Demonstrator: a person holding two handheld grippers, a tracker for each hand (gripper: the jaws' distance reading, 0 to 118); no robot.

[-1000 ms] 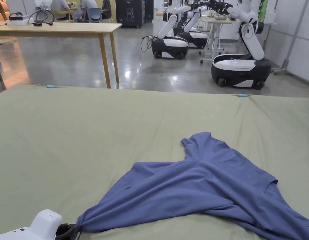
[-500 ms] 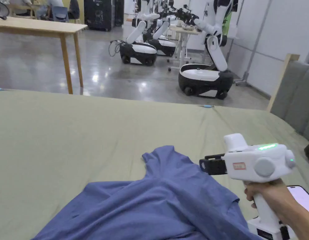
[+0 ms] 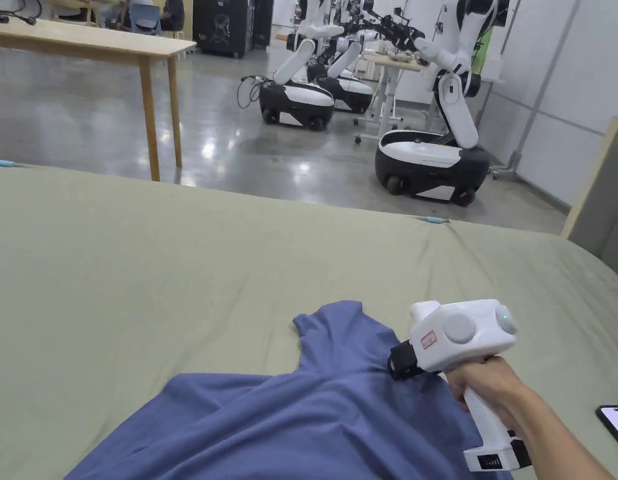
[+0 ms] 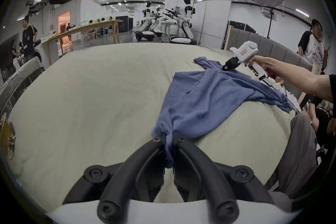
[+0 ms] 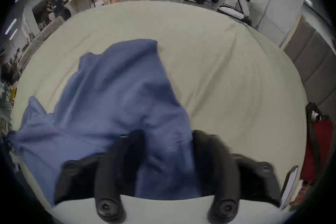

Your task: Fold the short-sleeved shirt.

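A blue short-sleeved shirt [image 3: 326, 412] lies rumpled on the green sheet [image 3: 176, 262], one sleeve [image 3: 329, 325] pointing away from me. In the left gripper view my left gripper [image 4: 168, 138] is shut on a bunched corner of the shirt [image 4: 209, 98] near the bed's front edge. My right gripper [image 3: 395, 365] is held low over the shirt by the far sleeve. In the right gripper view its jaws stand apart with shirt cloth [image 5: 127, 100] between them, so the right gripper [image 5: 168, 137] is open.
A phone [image 3: 616, 425] lies on the sheet at the right. A grey padded headboard [image 3: 614, 200] borders the bed's right side. Beyond the bed stand a wooden table [image 3: 101, 47] and wheeled white robots [image 3: 433, 156]. A red bag [image 5: 320, 146] is at the right edge.
My right gripper has dropped from above the shirt down onto it near the far sleeve. The head camera has swung right, away from the left gripper, which still holds its corner.
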